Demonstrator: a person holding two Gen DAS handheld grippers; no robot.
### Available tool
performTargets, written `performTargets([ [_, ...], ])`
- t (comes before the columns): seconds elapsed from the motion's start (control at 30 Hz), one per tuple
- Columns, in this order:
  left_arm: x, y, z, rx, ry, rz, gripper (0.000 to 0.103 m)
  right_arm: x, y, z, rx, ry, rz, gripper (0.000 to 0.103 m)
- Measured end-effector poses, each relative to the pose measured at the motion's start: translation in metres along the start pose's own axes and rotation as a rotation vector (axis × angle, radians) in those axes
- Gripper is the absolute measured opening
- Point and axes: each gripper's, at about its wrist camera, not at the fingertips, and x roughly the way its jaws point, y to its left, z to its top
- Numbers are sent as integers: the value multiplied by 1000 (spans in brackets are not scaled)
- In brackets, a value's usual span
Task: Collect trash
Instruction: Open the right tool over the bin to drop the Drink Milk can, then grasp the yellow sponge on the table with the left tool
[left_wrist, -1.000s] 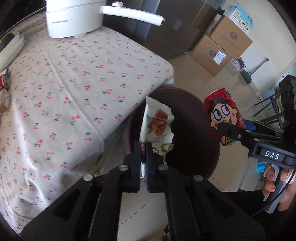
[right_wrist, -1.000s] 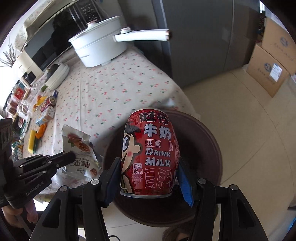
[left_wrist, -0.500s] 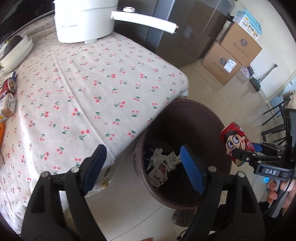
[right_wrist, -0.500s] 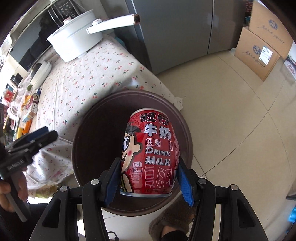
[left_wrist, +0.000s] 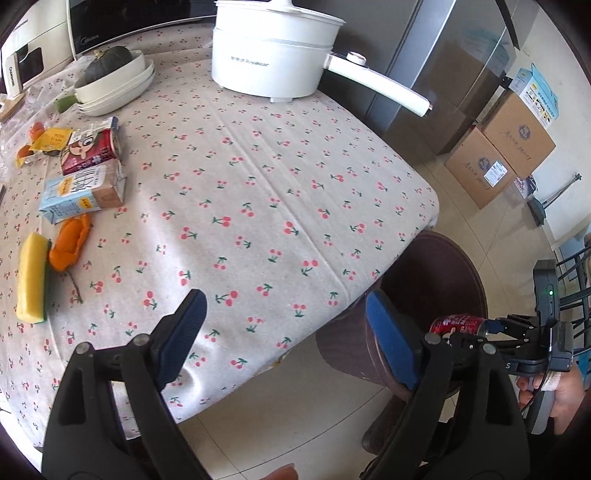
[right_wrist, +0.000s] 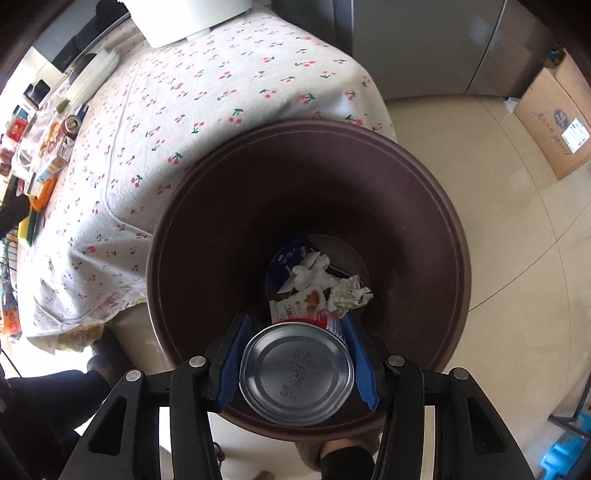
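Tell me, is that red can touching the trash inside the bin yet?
Apart. The right wrist view shows the red can clamped in the right gripper above the bin.

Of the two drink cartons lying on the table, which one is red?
The red carton with the cartoon face, lying farther back toward the white bowls. The other carton, nearer the camera, is light blue and brown.

The cloth (left_wrist: 258, 192) is off-white with red cherries on green stems. At twelve o'clock the pot (left_wrist: 273, 51) is white. The bin (right_wrist: 424, 206) is dark brown. The can (left_wrist: 458, 325) is red, its base (right_wrist: 295, 373) silver. The pads (left_wrist: 184, 328) are blue.
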Motion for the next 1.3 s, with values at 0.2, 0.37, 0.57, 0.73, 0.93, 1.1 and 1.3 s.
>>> performTargets([
  [0.2, -11, 22, 0, -45, -16, 6, 88, 9, 12, -1, -4, 44, -15, 53],
  [0.37, -19, 33, -1, -59, -27, 26, 88, 4, 13, 0, 11, 25, 5, 67],
  [0.57, -29, 57, 0, -87, -36, 75, 88, -13, 16, 2, 19, -15, 28, 70],
  [0.73, -42, 97, 1, -160, -30, 101, 88, -30, 30, 6, -6, -60, 18, 75],
  [0.93, -50, 167, 1, -317, -9, 150, 88, -45, 57, 25, -24, -116, 11, 79],
  [1.1, -35, 215, -1, -423, 30, 194, 88, -44, 88, 44, -48, -131, 36, 81],
  [1.3, -2, 243, 4, -431, 84, 178, 88, -34, 128, 62, -92, -129, 41, 81],
])
